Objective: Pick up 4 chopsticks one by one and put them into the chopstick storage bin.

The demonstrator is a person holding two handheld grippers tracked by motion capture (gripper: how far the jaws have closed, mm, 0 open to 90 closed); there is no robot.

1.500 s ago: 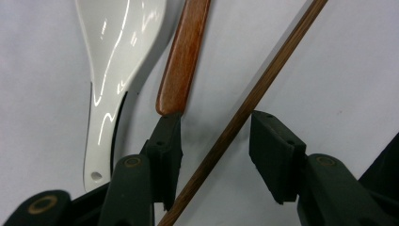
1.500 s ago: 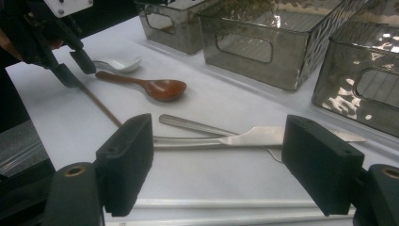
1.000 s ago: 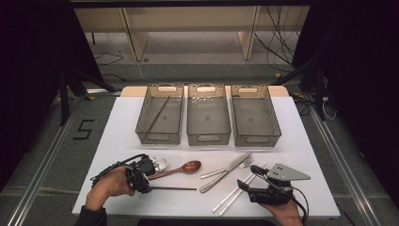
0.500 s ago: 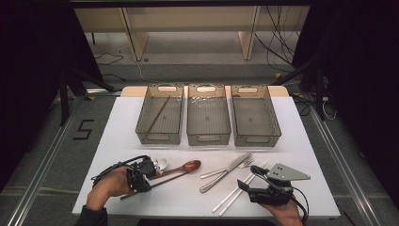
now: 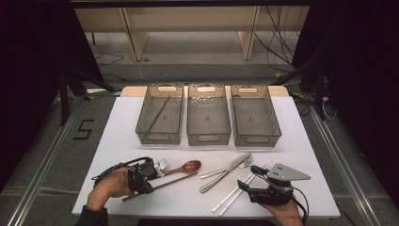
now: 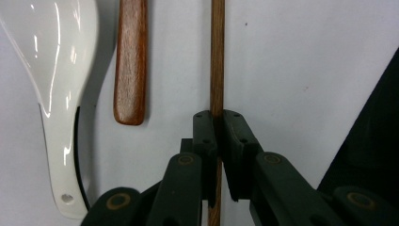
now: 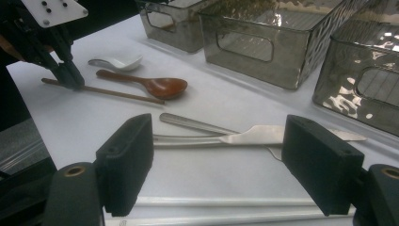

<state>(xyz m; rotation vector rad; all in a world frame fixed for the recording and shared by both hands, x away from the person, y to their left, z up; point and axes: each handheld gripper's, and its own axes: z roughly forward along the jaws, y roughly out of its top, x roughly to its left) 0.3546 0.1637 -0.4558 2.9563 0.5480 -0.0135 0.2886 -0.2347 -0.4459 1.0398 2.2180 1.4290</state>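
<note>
A: What is the left claw (image 6: 216, 136) doing at this moment?

B: It is pinching the thin dark wooden chopstick (image 6: 217, 56), jaws pressed together on the shaft. A second ago that stick was lying flat in front of the claw; now its far end is swinging away from the tabletop (image 5: 117, 141) line it held, so I judge the lift is starting.

A: Where is the chopstick running from the claw?

B: Straight ahead out of the jaws, with a short tail sticking out behind them. Just to the left of the claw's tips, the reddish-brown wooden spoon (image 6: 131, 61) is lying alongside, and further left the glossy white ceramic soup spoon (image 6: 56, 84) is resting; neither is touching the stick.

A: And the right claw (image 7: 230, 165)?

B: It is standing spread wide, gripping nothing, and hasn't shifted. Between and beyond its jaws the silver table knife (image 7: 254, 134) is lying over a fork; two pale chopsticks (image 7: 226, 202) are lying directly under the jaws.

A: What does the change mean for the job?

B: The leftmost smoky clear plastic bin (image 5: 160, 115), well ahead of the left claw, is already holding a matching brown stick (image 5: 157, 114). I reckon this one is heading there to join it.
</note>
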